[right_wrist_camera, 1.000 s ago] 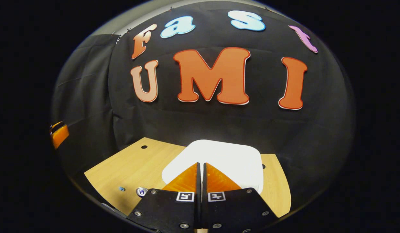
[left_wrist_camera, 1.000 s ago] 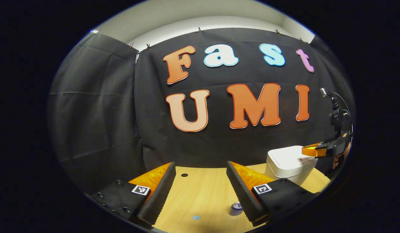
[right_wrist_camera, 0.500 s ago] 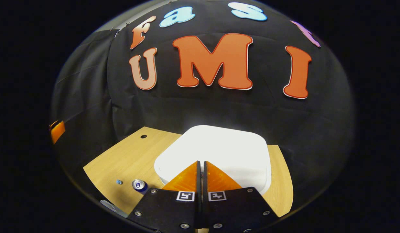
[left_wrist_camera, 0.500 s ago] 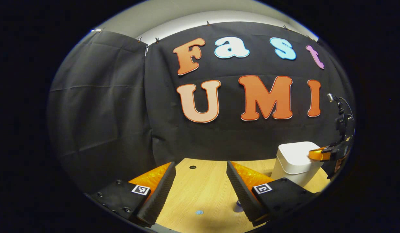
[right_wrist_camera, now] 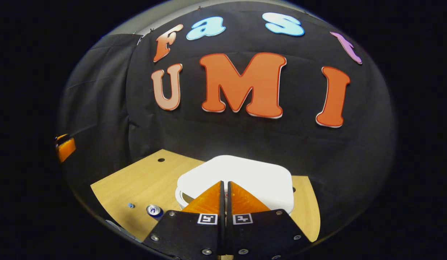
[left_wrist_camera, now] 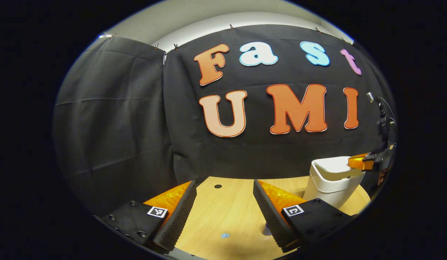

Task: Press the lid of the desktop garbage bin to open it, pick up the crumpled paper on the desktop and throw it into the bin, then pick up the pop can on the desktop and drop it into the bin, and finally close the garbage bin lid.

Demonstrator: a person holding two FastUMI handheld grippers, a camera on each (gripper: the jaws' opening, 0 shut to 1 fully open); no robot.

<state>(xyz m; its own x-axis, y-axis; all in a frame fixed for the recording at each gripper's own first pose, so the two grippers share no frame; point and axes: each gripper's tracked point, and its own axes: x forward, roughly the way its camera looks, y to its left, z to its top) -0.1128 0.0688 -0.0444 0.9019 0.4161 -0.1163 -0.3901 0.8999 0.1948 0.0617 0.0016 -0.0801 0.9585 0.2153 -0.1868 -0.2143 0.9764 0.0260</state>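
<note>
**Lid just popping open; both pickups and the close still to do**

- Bin [right_wrist_camera: 237, 173]: white, on the tabletop [right_wrist_camera: 136, 184], ahead of your R fingers. Lid [left_wrist_camera: 335, 164] sits lifted off the body, with a dark gap under its near edge at about 9 o'clock of your R fingertips. In the left gripper view the bin is at about 3 o'clock, lid tilted up a little. Judgement: step 1, the press, looks done or nearly done; lid not fully up.
- R gripper [right_wrist_camera: 225, 187]: fingers together, nothing between them, tips over the lid's near edge. Contact w/ lid: can't tell. Also seen from the left gripper view at far 3 o'clock [left_wrist_camera: 360, 161], at the lid's edge.
- L gripper [left_wrist_camera: 225, 196]: fingers wide apart, empty, low over bare tabletop, well apart from the bin.
- Pop can [right_wrist_camera: 153, 210]: upright on the tabletop, about 8 o'clock in the right gripper view, near the bin's L side. Not picked up. In the left gripper view it is mostly hidden behind your L gripper's R finger.
- Crumpled paper: can't place it. Small blue speck [left_wrist_camera: 224, 235] on the tabletop btwn your L fingers; too small to identify.
- Left to do, as judged: lid fully open, paper in, can in, lid shut.
</note>
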